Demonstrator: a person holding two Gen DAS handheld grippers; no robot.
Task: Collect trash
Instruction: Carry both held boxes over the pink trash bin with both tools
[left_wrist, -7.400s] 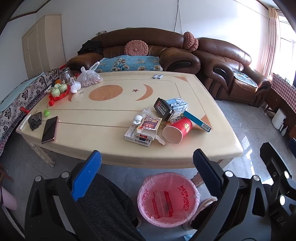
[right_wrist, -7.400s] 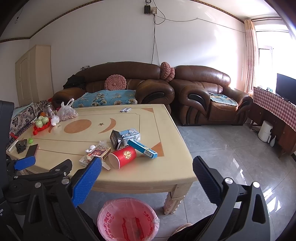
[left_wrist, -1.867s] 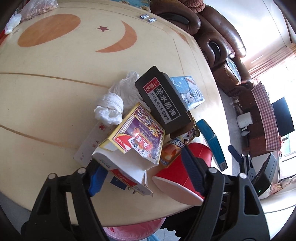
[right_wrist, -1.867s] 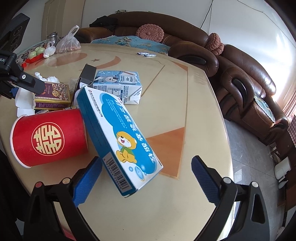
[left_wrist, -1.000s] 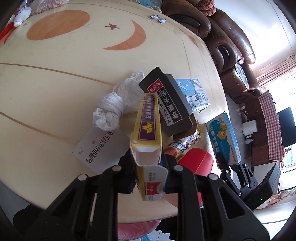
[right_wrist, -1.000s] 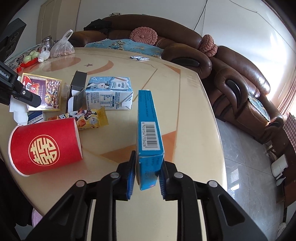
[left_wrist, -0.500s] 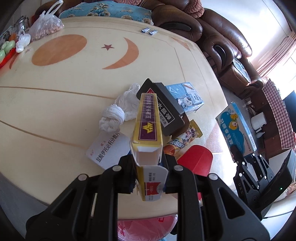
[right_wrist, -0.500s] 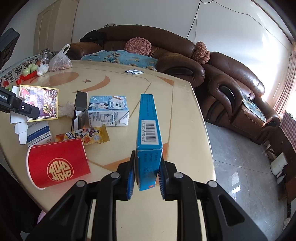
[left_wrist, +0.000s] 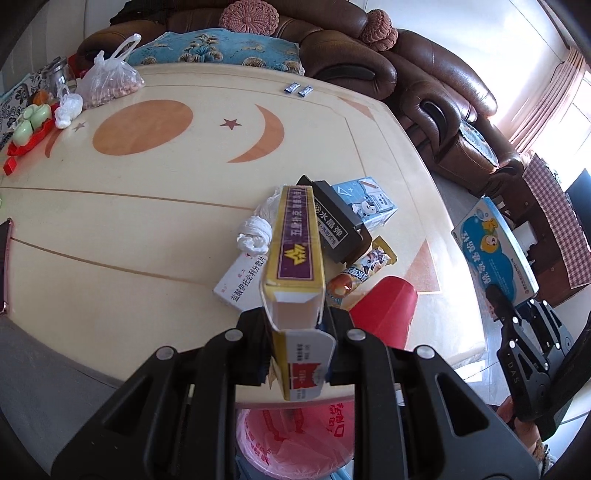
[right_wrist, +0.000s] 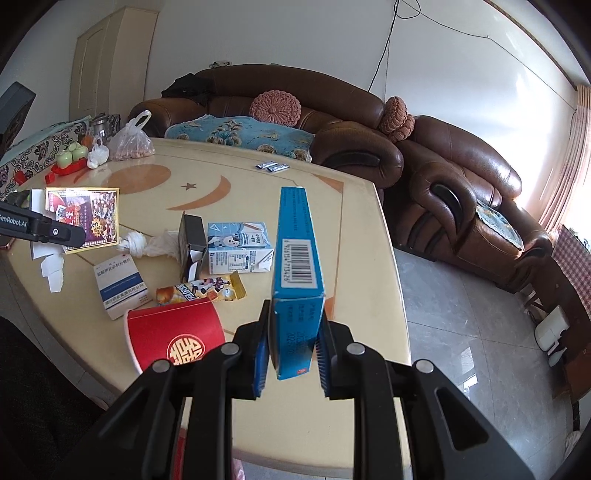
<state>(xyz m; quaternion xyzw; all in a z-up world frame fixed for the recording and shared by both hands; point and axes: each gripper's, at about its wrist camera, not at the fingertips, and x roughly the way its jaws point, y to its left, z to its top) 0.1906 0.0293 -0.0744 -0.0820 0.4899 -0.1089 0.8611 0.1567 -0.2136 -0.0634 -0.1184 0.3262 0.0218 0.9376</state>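
Observation:
My left gripper is shut on a yellow and purple box, held edge-up above the table's near edge. My right gripper is shut on a flat blue box, also lifted off the table. Each held box shows in the other view: the yellow box at the left, the blue box at the right. On the table lie a red paper cup, a snack wrapper, a milk carton, a black box, a white medicine box and crumpled tissue. A pink-lined bin stands below the table edge.
The cream table carries a bag of nuts, a red tray with green fruit, two small sachets and a phone at the left edge. Brown sofas stand behind and to the right.
Both grippers have risen and pulled back from the table with their boxes still gripped. More of the table, the sofas and the bin now shows.

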